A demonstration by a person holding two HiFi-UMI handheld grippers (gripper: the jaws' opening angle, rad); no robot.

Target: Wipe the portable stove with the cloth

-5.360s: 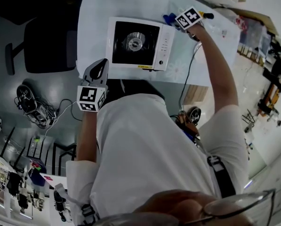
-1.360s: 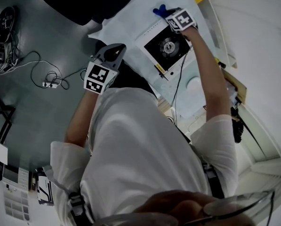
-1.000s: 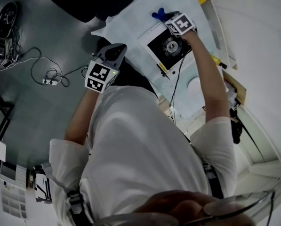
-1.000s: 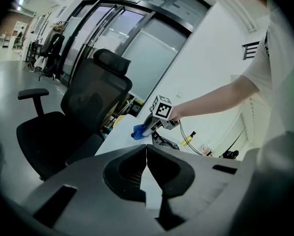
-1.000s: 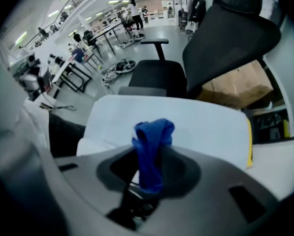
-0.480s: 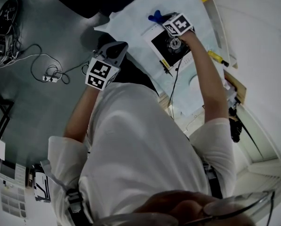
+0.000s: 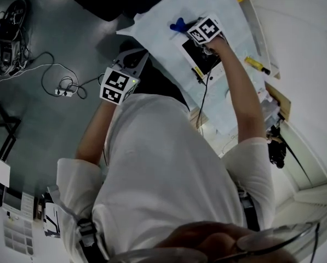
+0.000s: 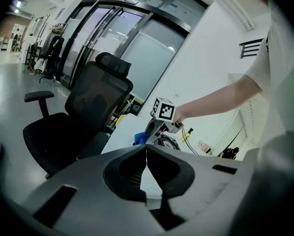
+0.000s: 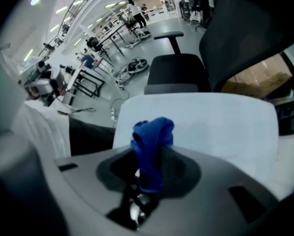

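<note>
Portable stove (image 7: 202, 59): stands on white table (image 7: 163, 34).
Blue cloth (image 9: 151, 141): bunched, clamped in right gripper (image 9: 147, 173), just beside the stove.
Left gripper (image 8: 146, 150): jaws closed together, nothing between, well apart from the stove.

The blue cloth (image 9: 151, 136) is showing as soft, crumpled, matt fabric. The right gripper (image 9: 147, 154) is looking like smooth, matt grey plastic. The worktop (image 9: 225, 127) is wearing a pale, smooth covering.

Bunched blue cloth (image 9: 151, 151) is beside the black-topped portable stove (image 7: 199, 55).
</note>
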